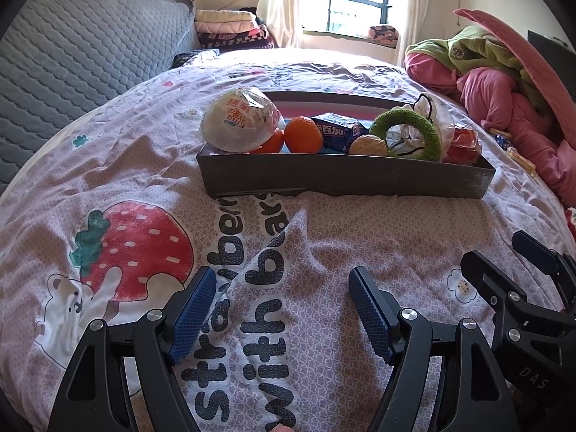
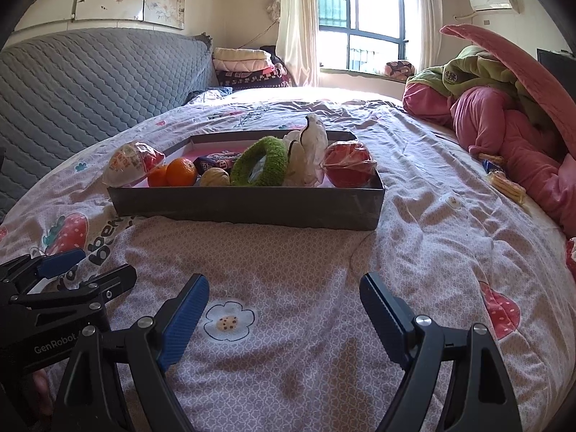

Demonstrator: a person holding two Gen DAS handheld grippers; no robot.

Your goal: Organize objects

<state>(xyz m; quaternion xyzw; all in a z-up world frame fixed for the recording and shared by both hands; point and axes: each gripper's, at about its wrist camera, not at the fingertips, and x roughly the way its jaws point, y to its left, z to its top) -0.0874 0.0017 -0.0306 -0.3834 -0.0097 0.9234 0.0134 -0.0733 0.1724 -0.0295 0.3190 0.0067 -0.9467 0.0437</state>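
A bed (image 2: pixel 324 288) fills the room's middle, covered by a pale pink sheet (image 1: pixel 324 237) printed with strawberries, flowers and dark lettering. A grey quilted headboard (image 2: pixel 90 82) stands along the left. Beyond it a stack of folded blankets (image 2: pixel 248 66) sits near the cream curtain (image 2: pixel 297 25). Bright daylight pours through the barred window (image 2: pixel 360 18) onto the far edge of the bed. An air conditioner (image 2: pixel 491 0) hangs high on the right wall. Pink and green bedding (image 2: pixel 504 115) lies heaped on the right
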